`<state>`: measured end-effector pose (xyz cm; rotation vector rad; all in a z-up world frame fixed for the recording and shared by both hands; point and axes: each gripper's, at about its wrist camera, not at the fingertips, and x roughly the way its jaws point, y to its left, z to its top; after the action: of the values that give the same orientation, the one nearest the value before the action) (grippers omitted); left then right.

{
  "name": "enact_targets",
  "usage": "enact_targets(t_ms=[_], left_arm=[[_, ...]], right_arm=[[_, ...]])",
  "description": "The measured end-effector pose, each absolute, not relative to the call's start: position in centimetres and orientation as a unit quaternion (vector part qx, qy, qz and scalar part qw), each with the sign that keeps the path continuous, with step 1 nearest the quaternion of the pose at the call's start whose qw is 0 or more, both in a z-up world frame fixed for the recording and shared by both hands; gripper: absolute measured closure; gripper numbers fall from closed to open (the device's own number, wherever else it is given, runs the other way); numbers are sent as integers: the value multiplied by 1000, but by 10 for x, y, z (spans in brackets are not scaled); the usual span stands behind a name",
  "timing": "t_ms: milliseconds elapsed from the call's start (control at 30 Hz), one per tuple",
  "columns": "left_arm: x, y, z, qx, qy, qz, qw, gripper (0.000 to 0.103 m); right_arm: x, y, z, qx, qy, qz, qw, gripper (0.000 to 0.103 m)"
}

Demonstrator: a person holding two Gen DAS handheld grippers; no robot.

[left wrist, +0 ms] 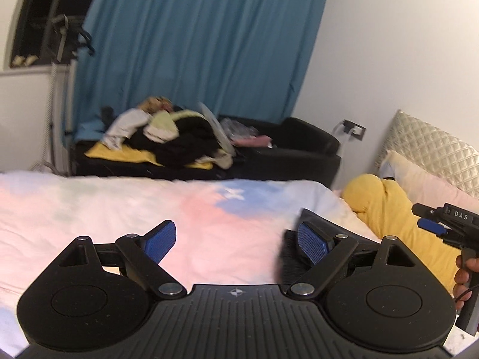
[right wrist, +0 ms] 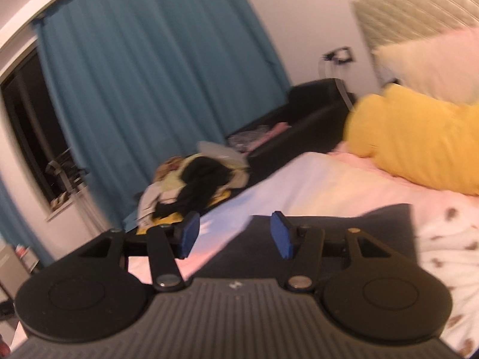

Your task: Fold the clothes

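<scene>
Teal curtain (left wrist: 191, 45) hangs behind black sofa (left wrist: 299, 146); yellow pillow (right wrist: 419, 137) nearby.

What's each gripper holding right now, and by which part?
Nothing. The left gripper is open over the bedspread, the right gripper open above the dark garment; no cloth between either pair of fingers.

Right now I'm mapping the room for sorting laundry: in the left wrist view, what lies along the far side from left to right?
Dark window → teal curtain → clothes pile on the black sofa → wall socket → quilted headboard.
</scene>
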<state>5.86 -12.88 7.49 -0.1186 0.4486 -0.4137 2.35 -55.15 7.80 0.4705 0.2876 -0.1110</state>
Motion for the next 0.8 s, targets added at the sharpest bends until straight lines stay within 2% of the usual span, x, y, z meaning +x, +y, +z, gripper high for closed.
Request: enact_targets(t_ms=[167, 500, 800], left_arm=[[44, -76, 90, -46, 208, -175, 961, 10], [35, 24, 72, -39, 203, -91, 974, 8], [30, 56, 50, -12, 194, -27, 981, 7]], right_arm=[[39, -478, 95, 209, 145, -2, 967, 48], [90, -319, 93, 168, 177, 97, 965, 48], [117, -237, 74, 112, 186, 159, 963, 49]])
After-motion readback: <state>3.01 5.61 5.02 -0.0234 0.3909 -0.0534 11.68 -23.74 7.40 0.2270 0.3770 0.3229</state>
